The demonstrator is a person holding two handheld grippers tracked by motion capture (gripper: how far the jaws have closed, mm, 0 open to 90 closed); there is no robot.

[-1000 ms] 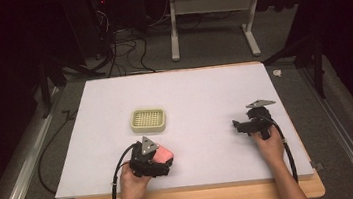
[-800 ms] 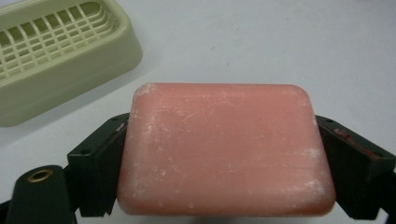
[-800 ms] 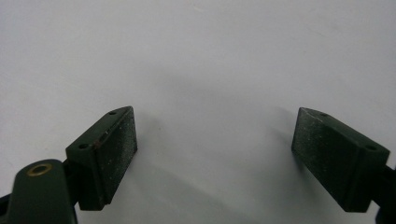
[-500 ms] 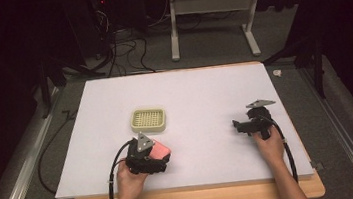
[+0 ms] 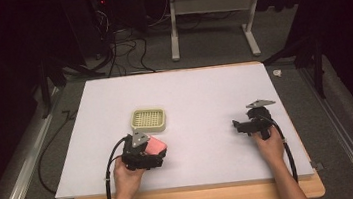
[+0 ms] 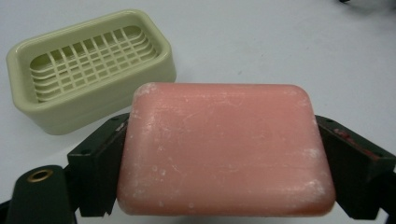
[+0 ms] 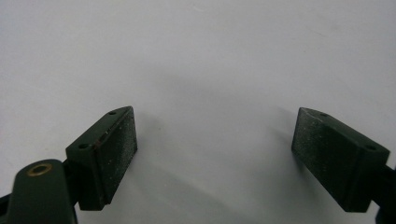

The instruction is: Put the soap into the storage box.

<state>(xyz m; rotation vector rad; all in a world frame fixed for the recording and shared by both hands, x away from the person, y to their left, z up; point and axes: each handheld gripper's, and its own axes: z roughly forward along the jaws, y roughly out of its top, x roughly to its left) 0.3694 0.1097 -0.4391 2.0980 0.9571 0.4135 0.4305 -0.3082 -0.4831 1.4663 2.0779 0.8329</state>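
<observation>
- The left gripper (image 5: 156, 151), held in a hand (image 5: 125, 176) at the near edge of the white table (image 5: 204, 96), clamps a pink soap bar (image 6: 224, 151) between its jaws; each jaw presses one short end of the bar.
- The right gripper (image 7: 215, 154) sits near the table's right side with its jaws spread wide, nothing between them but bare tabletop.
- Just beyond the soap bar stands a pale green soap dish (image 6: 88, 65) with a grid floor, close to the bar but apart from it.
</observation>
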